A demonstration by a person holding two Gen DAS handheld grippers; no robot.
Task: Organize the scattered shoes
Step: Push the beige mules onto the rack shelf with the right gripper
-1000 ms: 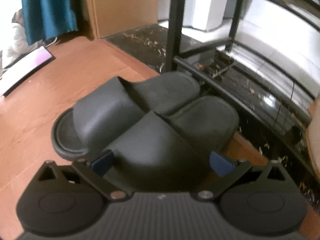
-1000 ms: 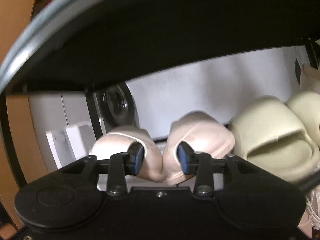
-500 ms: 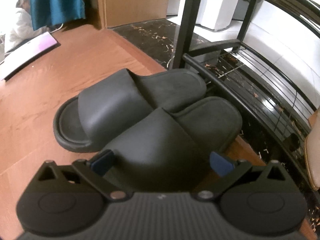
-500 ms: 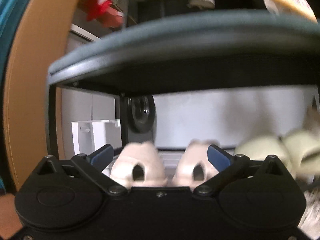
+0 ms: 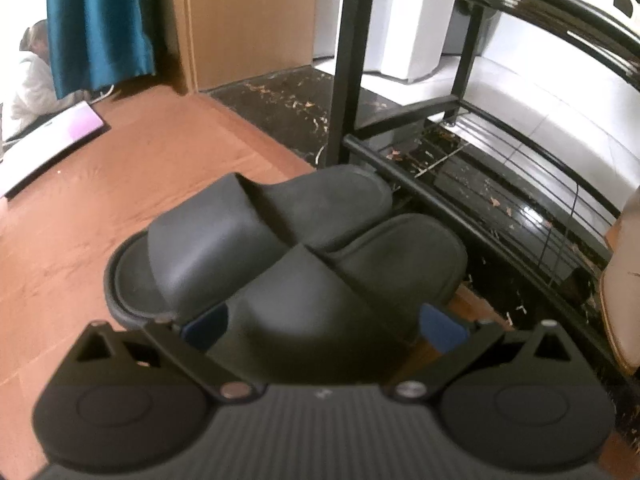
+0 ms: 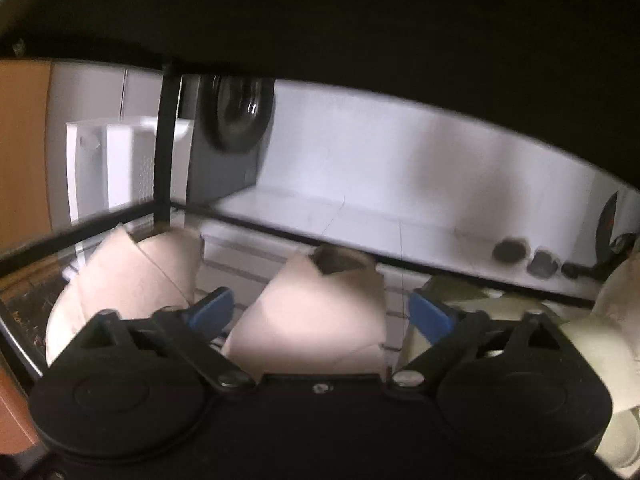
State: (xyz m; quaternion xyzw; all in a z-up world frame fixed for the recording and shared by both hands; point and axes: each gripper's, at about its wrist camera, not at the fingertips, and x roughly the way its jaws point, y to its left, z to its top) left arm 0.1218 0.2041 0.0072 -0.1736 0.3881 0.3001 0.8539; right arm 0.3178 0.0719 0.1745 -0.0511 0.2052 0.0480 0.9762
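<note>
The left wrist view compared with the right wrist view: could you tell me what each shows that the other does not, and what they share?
Only the left wrist view shows the pair of dark grey slides lying on the brown floor, the left gripper open around the nearer one, and a teal curtain.

Only the right wrist view shows the pair of beige slippers set on a shelf, cream slides beside them, and the right gripper, its jaws closing without pressing on the nearer slipper.

Both show the black metal shoe rack.
</note>
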